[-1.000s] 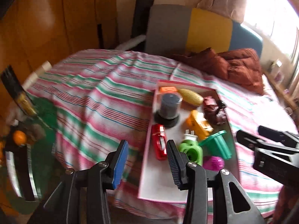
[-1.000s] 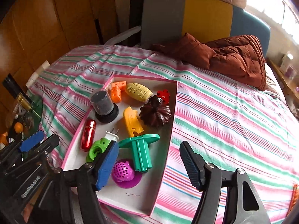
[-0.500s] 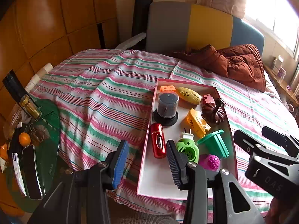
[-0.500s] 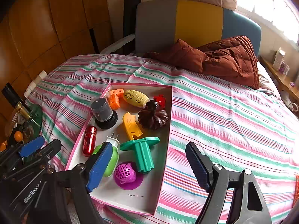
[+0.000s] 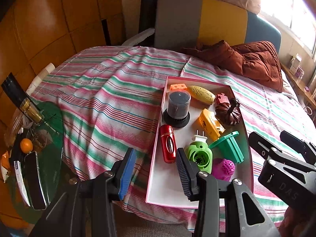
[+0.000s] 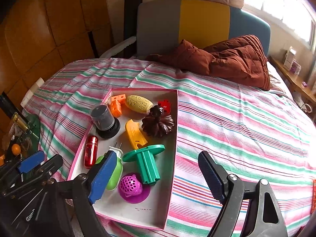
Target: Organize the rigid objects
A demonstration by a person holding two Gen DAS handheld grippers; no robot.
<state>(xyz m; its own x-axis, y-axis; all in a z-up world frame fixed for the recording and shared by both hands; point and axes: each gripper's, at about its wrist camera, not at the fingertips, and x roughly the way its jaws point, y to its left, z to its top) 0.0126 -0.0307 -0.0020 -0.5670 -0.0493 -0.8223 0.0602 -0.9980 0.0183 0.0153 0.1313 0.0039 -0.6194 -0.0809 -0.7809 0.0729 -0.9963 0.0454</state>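
A shallow pink-edged white tray (image 5: pixel 167 189) (image 6: pixel 150 215) lies on the striped bed. It holds a red capsule-shaped case (image 5: pixel 167 143) (image 6: pixel 90 151), a dark disc spindle (image 5: pixel 177 108) (image 6: pixel 104 120), a green plug-in device (image 5: pixel 199 156), a teal flanged piece (image 5: pixel 229 148) (image 6: pixel 147 162), a magenta perforated ball (image 5: pixel 224 168) (image 6: pixel 131 185), a yellow device (image 5: pixel 209 124), a brown pumpkin (image 6: pixel 158 124), a yellow oval (image 6: pixel 139 103) and orange blocks (image 6: pixel 116 104). My left gripper (image 5: pixel 156 173) is open and empty over the tray's near left edge. My right gripper (image 6: pixel 156 177) is open and empty above the tray's near right corner.
A brown quilted jacket (image 6: pixel 227 59) lies at the head of the bed before a grey, yellow and blue headboard (image 6: pixel 197 23). A green glass side table (image 5: pixel 39 138) with a bottle, an orange and a phone stands to the left. Wooden wall panels stand behind.
Both grippers have pulled back and risen slightly, so the tray looks a little farther off. Both stay open and empty. The objects in the tray have not moved.
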